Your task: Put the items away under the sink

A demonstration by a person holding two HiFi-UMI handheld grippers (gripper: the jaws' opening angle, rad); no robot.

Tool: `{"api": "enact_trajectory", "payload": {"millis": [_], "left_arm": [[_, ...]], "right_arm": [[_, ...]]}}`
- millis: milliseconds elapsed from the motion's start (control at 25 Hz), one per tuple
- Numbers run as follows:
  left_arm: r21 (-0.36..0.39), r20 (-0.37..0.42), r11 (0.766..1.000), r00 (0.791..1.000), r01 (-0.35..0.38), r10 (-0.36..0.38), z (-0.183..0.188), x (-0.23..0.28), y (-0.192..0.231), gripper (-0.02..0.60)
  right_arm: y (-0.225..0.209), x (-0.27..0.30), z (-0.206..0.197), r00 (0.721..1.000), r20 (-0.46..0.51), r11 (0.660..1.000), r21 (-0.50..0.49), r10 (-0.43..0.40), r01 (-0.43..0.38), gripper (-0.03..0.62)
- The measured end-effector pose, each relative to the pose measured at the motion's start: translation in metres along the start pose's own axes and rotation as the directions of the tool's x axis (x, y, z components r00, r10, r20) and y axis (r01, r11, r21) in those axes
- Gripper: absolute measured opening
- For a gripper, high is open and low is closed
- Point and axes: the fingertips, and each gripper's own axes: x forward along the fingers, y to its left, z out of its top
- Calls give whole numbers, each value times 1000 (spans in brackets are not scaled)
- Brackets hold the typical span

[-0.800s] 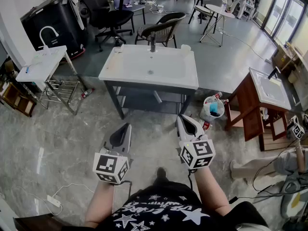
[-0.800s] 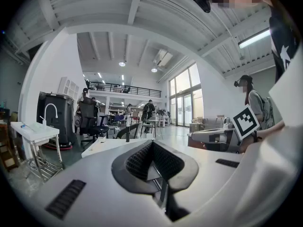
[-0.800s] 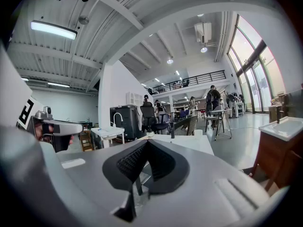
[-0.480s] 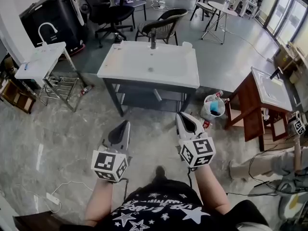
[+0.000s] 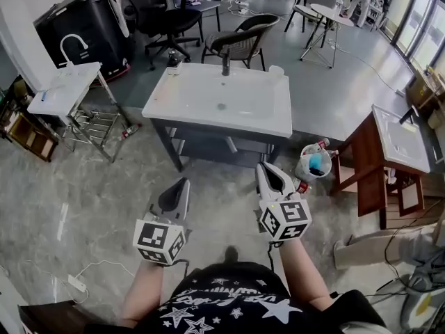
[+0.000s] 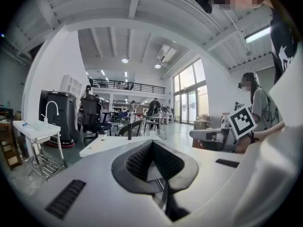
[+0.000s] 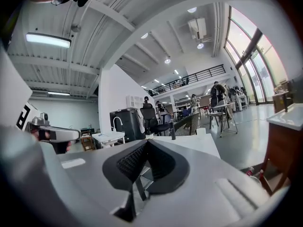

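Observation:
The white sink [image 5: 219, 96] stands on a dark frame with a low shelf [image 5: 208, 148] under it, a step ahead of me. Right of it on the floor lies a clear bag [image 5: 311, 162] with a blue item and bottles in it, with a red can [image 5: 301, 185] beside the bag. A small bottle [image 5: 128, 131] lies on the floor left of the sink. My left gripper [image 5: 183, 184] and right gripper [image 5: 264, 168] are held side by side above the floor and point at the sink. Both are shut with nothing in them, as the left gripper view [image 6: 152, 142] and right gripper view [image 7: 146, 142] show.
A second white sink stand [image 5: 66, 85] with a wire rack [image 5: 87, 131] is at the left. A wooden vanity [image 5: 389, 141] stands at the right. Office chairs [image 5: 240, 40] are behind the sink. A power strip [image 5: 73, 284] and cable lie at the near left. Another person [image 6: 258, 108] is at the right.
Both grippers stay shut and side by side. The head view has drifted a little, so the sink sits slightly lower in the picture.

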Motion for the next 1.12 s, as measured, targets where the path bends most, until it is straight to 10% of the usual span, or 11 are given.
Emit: {"api": "enact_trajectory", "payload": {"millis": [560, 1120], "left_arm": [[18, -38, 999, 998, -40, 41, 2, 61, -18, 9], [14, -38, 993, 992, 117, -116, -8, 181, 2, 9]], "right_arm": [[-68, 8, -13, 1000, -15, 999, 32, 23, -23, 3], [-140, 45, -28, 987, -49, 987, 43, -156, 158, 5]]}}
